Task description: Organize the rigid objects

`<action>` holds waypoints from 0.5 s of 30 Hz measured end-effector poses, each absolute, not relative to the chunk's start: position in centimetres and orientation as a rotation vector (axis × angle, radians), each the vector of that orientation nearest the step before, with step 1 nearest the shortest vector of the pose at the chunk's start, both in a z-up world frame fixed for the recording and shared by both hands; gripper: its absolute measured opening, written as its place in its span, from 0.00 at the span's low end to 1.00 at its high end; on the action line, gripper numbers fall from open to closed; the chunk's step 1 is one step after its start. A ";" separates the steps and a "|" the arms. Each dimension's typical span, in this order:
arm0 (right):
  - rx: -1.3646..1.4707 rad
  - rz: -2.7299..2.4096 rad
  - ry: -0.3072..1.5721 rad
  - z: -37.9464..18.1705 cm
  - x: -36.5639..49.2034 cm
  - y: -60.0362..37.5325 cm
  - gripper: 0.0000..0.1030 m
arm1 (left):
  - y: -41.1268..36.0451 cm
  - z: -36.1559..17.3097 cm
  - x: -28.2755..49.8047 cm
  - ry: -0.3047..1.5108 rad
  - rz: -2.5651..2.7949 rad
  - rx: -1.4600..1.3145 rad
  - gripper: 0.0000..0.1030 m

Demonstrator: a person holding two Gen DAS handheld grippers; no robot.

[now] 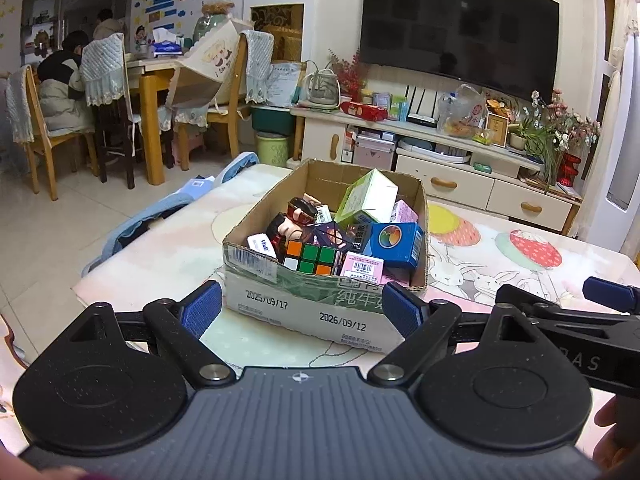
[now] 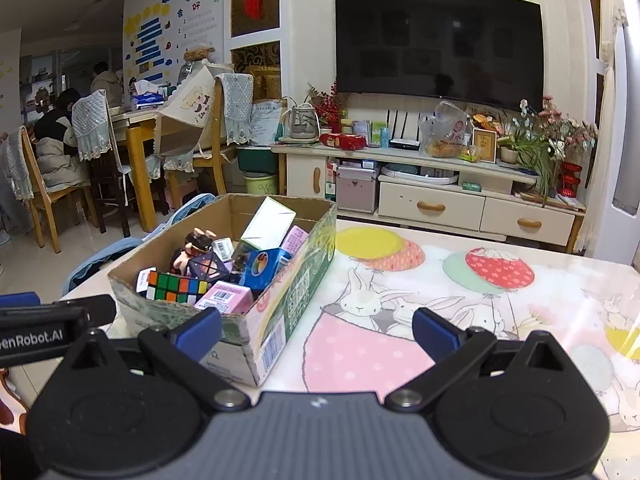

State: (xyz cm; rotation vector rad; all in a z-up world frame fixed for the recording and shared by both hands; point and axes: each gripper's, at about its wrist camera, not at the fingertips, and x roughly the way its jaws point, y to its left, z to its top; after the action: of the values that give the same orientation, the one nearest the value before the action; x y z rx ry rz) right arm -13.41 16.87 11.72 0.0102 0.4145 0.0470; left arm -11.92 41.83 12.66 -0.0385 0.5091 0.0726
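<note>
Cardboard box point(image 1: 320, 312) sits on the desk point(image 1: 500, 264), crammed with one puzzle cube point(image 1: 316, 258), one blue carton point(image 1: 396, 245), one green-and-white carton point(image 1: 368, 196), a toy figure point(image 1: 298, 216) and pink packets (count unclear). Left hand-held gripper point(image 1: 301, 308) gapes wide before the box, empty. Right hand-held gripper point(image 2: 317, 330), equally wide and empty, faces the box's right corner. Behind the box stands a television point(image 1: 460, 28).

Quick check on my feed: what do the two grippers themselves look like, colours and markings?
Both match: the left gripper and right gripper have matte black linkage arms, round black pivot housings, silver rivets, blue textured pads and a ribbed grey body with a small white emblem. Side lettering reads "enRobot.AI". No cables or sleeves visible.
</note>
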 end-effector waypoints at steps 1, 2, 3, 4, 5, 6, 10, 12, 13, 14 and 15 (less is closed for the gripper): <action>0.009 0.047 0.412 11.7 -13.5 16.9 0.98 | 41.8 12.7 -12.0 0.506 0.070 -0.038 1.00; 0.007 0.045 0.411 11.8 -13.6 17.0 0.98 | 41.7 12.6 -12.2 0.502 0.067 -0.038 1.00; 0.004 0.044 0.409 11.8 -13.8 17.1 0.98 | 41.6 12.6 -12.3 0.500 0.067 -0.036 1.00; 0.001 0.043 0.408 11.8 -13.9 17.2 0.98 | 41.5 12.6 -12.3 0.498 0.069 -0.033 1.00; -0.001 0.040 0.407 11.7 -14.0 17.2 0.98 | 41.5 12.5 -12.5 0.496 0.069 -0.030 1.00; -0.004 0.037 0.405 11.7 -14.1 17.3 0.98 | 41.5 12.5 -12.6 0.495 0.067 -0.032 1.00; -0.009 0.030 0.400 11.7 -14.5 17.3 0.98 | 41.3 12.4 -12.9 0.485 0.062 -0.028 1.00; -0.009 0.028 0.400 11.7 -14.6 17.3 0.98 | 41.3 12.4 -13.0 0.481 0.060 -0.022 1.00; -0.009 0.025 0.399 11.8 -14.6 17.3 0.98 | 41.2 12.4 -13.0 0.480 0.057 -0.020 1.00; -0.010 0.023 0.399 11.8 -14.6 17.3 0.98 | 41.2 12.4 -13.1 0.478 0.055 -0.018 1.00; -0.010 0.022 0.399 11.8 -14.6 17.3 0.98 | 41.2 12.4 -13.1 0.476 0.054 -0.017 1.00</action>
State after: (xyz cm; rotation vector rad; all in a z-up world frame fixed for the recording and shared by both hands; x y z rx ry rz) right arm -14.64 17.27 11.78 -0.0099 0.3987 0.0220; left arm -13.09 41.15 12.37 -0.0174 0.4760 0.0538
